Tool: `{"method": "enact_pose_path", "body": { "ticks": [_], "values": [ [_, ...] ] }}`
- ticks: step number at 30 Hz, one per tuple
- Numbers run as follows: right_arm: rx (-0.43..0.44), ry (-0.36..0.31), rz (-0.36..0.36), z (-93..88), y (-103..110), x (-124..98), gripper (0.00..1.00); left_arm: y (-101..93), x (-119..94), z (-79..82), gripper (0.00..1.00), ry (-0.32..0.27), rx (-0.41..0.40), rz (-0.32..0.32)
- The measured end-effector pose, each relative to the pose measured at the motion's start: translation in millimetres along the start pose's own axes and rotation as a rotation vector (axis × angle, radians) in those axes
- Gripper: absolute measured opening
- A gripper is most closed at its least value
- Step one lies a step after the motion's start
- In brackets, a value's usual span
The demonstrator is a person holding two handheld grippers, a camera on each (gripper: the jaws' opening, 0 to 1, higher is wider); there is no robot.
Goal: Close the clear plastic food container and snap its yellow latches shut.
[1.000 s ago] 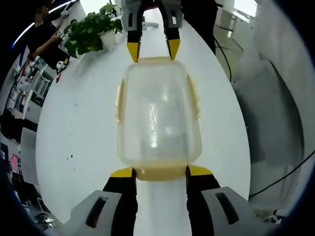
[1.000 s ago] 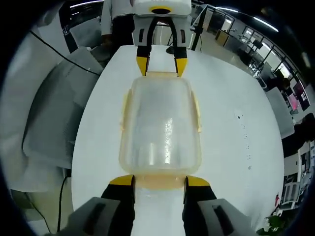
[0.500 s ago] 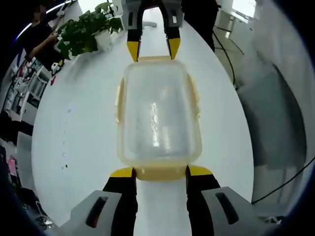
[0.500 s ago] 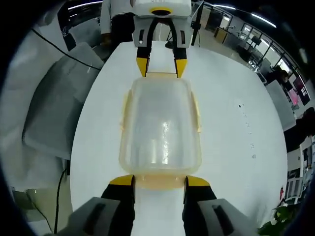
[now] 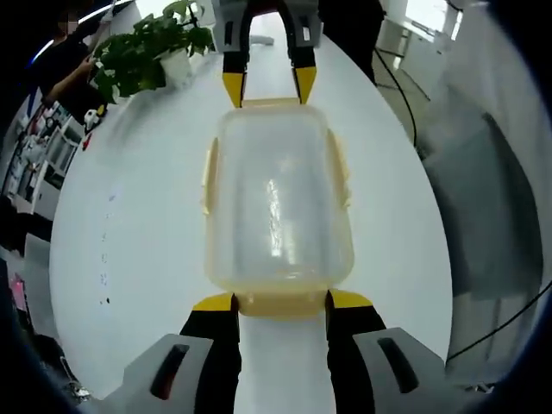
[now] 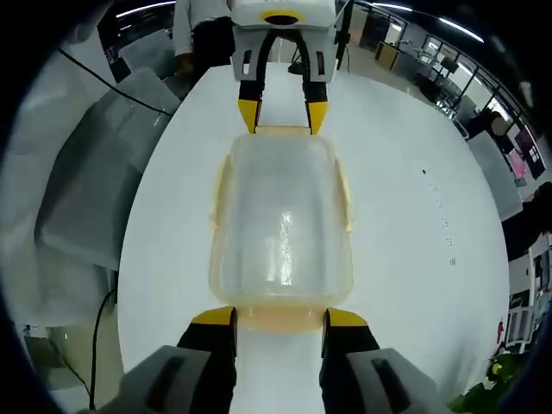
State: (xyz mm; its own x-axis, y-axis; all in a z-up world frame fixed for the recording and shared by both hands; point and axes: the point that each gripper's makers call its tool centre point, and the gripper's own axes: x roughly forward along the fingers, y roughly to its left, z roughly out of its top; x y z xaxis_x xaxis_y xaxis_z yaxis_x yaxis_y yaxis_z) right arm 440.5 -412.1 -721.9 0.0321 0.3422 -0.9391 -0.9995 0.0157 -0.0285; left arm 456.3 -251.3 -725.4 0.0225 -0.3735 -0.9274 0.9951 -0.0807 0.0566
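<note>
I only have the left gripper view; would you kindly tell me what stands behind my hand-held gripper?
Observer: In the right gripper view, a person in a white top stands at the far end of the table, behind the left hand-held gripper.
Operator: Thank you. How does the latch at the right hand-held gripper's end look up close?
Observer: The yellow end latch of the container sits between the open yellow tips of the right hand-held gripper; I cannot tell whether they touch it.

My left gripper [image 5: 281, 301]: black jaws with yellow tips, grey housings with dark slots. My right gripper [image 6: 281, 317]: same black jaws, yellow tips, grey housings; seen from the left gripper view, its body is white-grey.
</note>
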Motion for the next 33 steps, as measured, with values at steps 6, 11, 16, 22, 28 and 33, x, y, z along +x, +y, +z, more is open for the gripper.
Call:
{"method": "enact_pose_path", "body": {
  "ticks": [6, 11, 16, 22, 28, 33],
  "values": [
    [0.001, 0.004, 0.008, -4.0, -1.7, 5.2, 0.35, 0.8, 7.5, -1.4, 0.35, 0.001, -0.003, -0.013],
    [0.006, 0.002, 0.017, -5.3, -2.5, 9.8, 0.35, 2.7, 10.0, -3.3, 0.35, 0.001, -0.003, -0.019],
    [0.004, 0.007, 0.028, -8.0, 0.4, 14.9, 0.35, -1.5, 14.3, -3.9, 0.36, 0.003, -0.006, -0.036],
    [0.006, 0.01, 0.031, -10.9, -0.6, 18.8, 0.35, -1.4, 17.5, -3.9, 0.36, -0.003, -0.016, -0.034],
    [0.002, 0.016, 0.038, -11.1, 2.6, 21.3, 0.35, -3.9, 18.2, -4.4, 0.36, 0.005, -0.01, -0.039],
    [-0.004, 0.007, 0.028, -10.8, 0.5, 20.9, 0.36, -2.6, 17.7, -4.6, 0.36, -0.001, -0.016, -0.033]
  ]
}}
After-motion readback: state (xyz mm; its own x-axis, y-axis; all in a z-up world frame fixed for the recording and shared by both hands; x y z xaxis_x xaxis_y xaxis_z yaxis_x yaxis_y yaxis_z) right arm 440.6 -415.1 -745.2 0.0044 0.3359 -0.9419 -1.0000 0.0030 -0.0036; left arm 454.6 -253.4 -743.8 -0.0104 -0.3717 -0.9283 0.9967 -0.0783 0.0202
